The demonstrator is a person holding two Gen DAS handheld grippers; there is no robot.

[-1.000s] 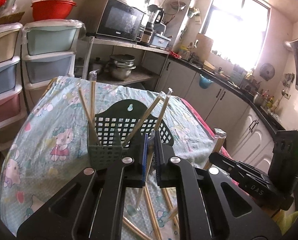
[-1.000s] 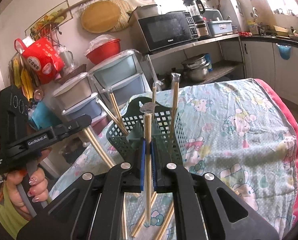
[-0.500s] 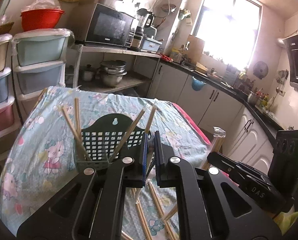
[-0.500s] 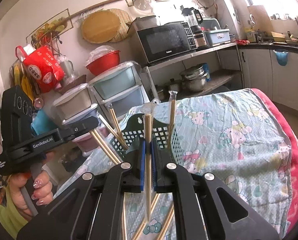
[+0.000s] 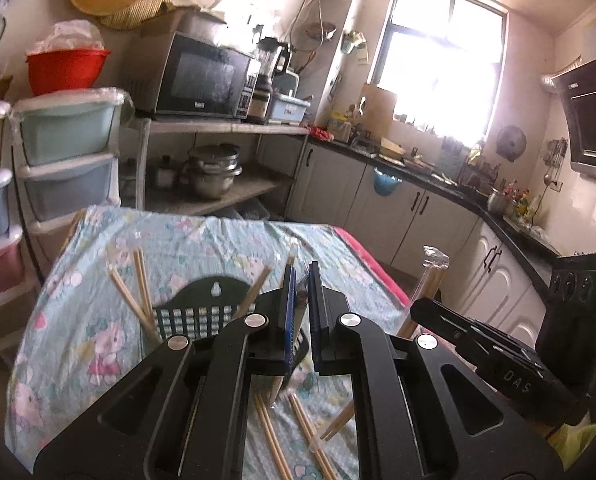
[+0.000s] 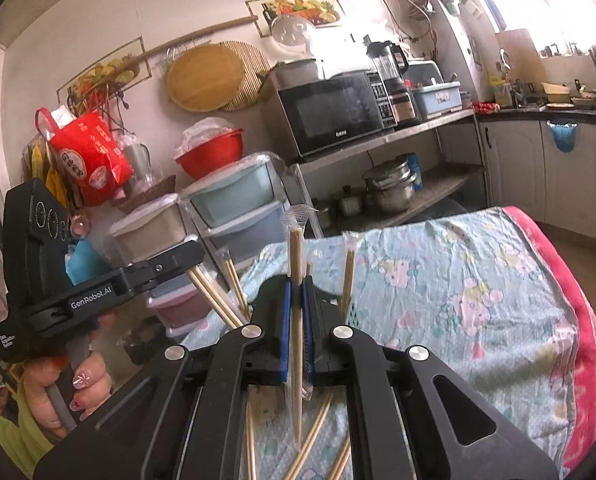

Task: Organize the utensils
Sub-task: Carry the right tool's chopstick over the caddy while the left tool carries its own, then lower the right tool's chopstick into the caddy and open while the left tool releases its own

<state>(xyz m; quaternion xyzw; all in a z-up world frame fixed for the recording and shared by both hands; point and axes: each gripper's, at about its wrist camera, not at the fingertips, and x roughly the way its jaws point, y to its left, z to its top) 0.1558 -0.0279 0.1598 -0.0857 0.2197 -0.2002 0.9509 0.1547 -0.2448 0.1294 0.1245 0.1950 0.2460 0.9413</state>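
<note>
Each gripper holds a plastic-wrapped pair of wooden chopsticks above the cloth-covered table (image 5: 97, 320). My left gripper (image 5: 301, 276) is shut on one wrapped pair (image 5: 277, 386), which slants between the blue pads. My right gripper (image 6: 296, 284) is shut on an upright wrapped pair (image 6: 296, 248). A dark green mesh basket (image 5: 201, 300) stands just beyond the left gripper with several chopsticks (image 5: 139, 280) leaning in it. In the right wrist view the basket (image 6: 354, 314) is mostly hidden behind the fingers. Loose chopsticks (image 5: 273, 436) (image 6: 318, 428) lie on the cloth below both grippers.
The right gripper (image 5: 416, 306) shows at the right of the left wrist view. The left gripper (image 6: 195, 256) and the hand (image 6: 81, 380) holding it show at the left of the right wrist view. Stacked plastic drawers (image 5: 65, 160) and a microwave shelf (image 5: 217, 128) stand beyond the table; cabinets (image 5: 398, 208) run along the right.
Both grippers have risen with their wrapped chopsticks still clamped. The basket and the table now sit lower in both views.
</note>
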